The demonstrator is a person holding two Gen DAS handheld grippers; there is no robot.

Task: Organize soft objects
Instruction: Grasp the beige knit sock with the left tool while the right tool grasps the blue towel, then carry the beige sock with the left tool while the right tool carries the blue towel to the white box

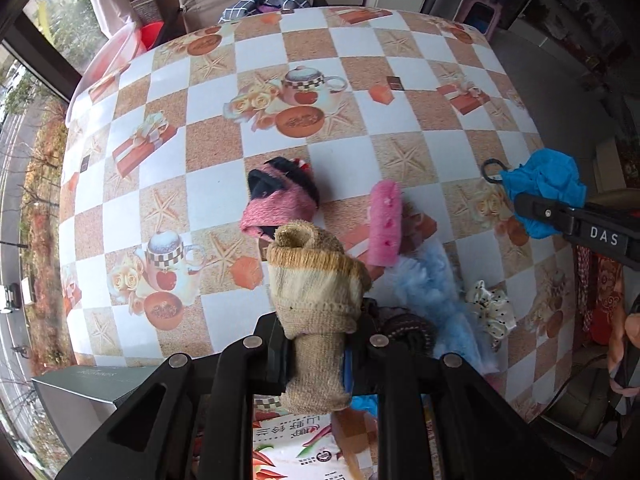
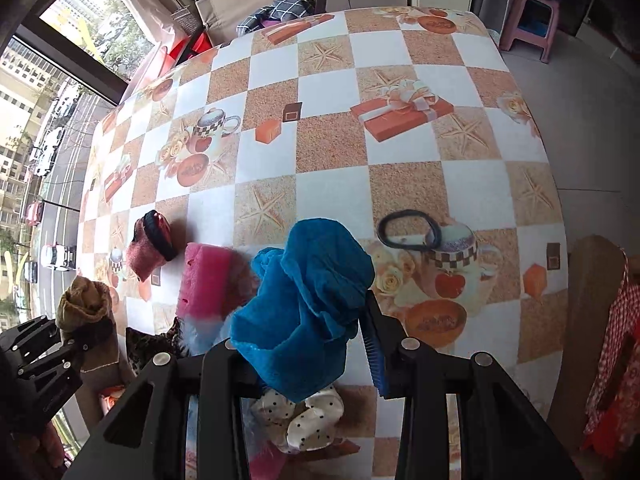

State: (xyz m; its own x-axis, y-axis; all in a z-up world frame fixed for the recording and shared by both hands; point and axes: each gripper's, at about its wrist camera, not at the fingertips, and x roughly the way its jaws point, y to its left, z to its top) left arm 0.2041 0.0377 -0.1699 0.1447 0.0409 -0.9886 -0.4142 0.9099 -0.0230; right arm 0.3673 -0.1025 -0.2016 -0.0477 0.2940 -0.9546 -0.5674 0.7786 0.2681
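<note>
My left gripper [image 1: 316, 344] has its jaws clamped on a rolled beige sock [image 1: 316, 304], held up off the worktop [image 1: 416, 92] near its front edge. My right gripper [image 2: 308, 356] has its jaws clamped on a crumpled blue cloth [image 2: 312, 304], also lifted clear of the checked cover. Between the two, on the worktop, I see a pink-and-black rolled sock [image 1: 278, 204], a pink sponge-like piece [image 1: 385, 224] just beside it, pale blue fluffy fabric [image 1: 436, 284] and a cream dotted scrunchie [image 2: 304, 420] under the blue cloth. A black hair tie [image 2: 408, 229] lies apart on the right. A printed packet [image 1: 296, 444] sits below the beige sock.
</note>
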